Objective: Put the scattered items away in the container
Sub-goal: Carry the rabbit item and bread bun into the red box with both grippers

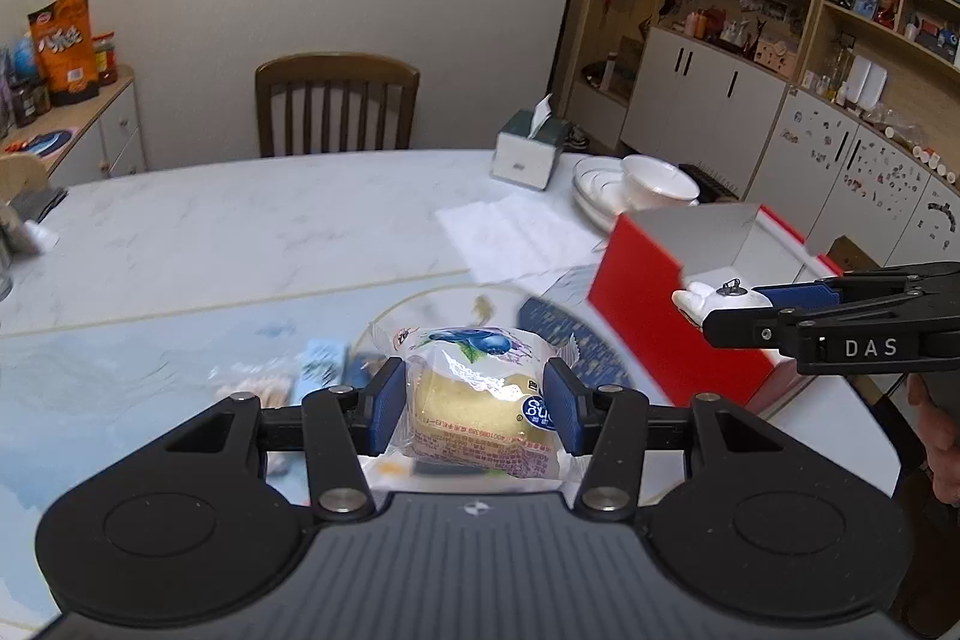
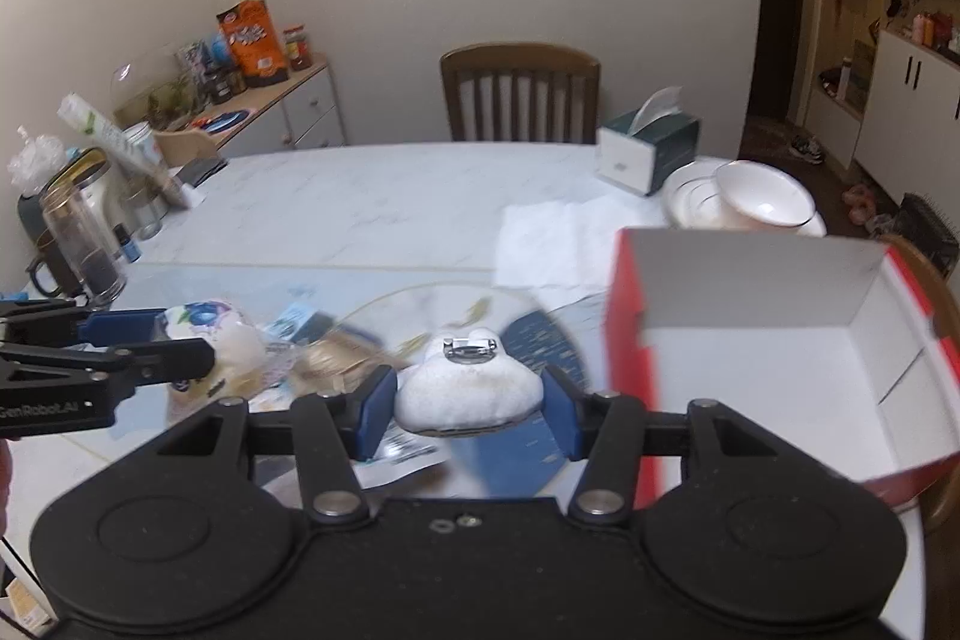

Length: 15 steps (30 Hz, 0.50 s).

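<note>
My left gripper (image 1: 474, 403) is shut on a wrapped yellow cake (image 1: 477, 400) in a clear packet with a blueberry print, held above the table. My right gripper (image 2: 469, 400) is shut on a white plush toy (image 2: 468, 388) with a metal clasp on top. The red box (image 2: 780, 340) with a white inside stands open at the right, close to the right gripper. In the left wrist view the right gripper (image 1: 729, 307) holds the toy in front of the red box (image 1: 636, 304). In the right wrist view the left gripper (image 2: 180, 340) carries the cake (image 2: 228, 340) at the left.
Several small packets (image 1: 288, 376) lie blurred on the blue patterned mat (image 1: 120, 370). A tissue box (image 2: 651, 151), stacked white bowls (image 2: 744, 205) and a paper napkin (image 2: 552, 244) sit behind the box. Jars and a kettle (image 2: 72, 232) crowd the table's left edge. A wooden chair (image 2: 519, 94) stands beyond.
</note>
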Motion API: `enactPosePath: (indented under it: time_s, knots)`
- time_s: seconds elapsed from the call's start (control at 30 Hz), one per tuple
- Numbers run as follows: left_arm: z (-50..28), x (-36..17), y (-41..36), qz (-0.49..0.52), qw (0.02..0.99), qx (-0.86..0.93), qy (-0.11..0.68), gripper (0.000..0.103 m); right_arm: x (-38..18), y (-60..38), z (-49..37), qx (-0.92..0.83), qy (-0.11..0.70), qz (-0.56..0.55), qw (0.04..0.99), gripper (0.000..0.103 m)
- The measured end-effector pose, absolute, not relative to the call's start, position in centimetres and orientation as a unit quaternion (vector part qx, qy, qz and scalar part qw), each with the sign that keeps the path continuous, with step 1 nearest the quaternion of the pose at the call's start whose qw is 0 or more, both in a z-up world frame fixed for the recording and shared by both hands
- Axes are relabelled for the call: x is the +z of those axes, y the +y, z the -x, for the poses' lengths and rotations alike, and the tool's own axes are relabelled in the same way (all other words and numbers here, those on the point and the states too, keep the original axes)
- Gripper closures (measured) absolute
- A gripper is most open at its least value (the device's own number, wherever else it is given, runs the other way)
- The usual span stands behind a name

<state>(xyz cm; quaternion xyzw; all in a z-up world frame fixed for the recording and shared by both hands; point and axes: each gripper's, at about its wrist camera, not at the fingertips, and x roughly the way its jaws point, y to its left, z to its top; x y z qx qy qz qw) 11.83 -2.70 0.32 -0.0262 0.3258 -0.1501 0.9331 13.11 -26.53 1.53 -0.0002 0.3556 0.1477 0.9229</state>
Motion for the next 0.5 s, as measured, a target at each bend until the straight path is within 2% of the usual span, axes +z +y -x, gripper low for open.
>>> enactPosePath:
  time_s: [0.5]
  knots:
    - [-15.3, 2.2, -12.0, -0.016, 0.933, -0.184, 0.307, 0.054, 1.5, -36.0, -15.6, 0.102, 0.343, 0.013, 0.934, 0.051]
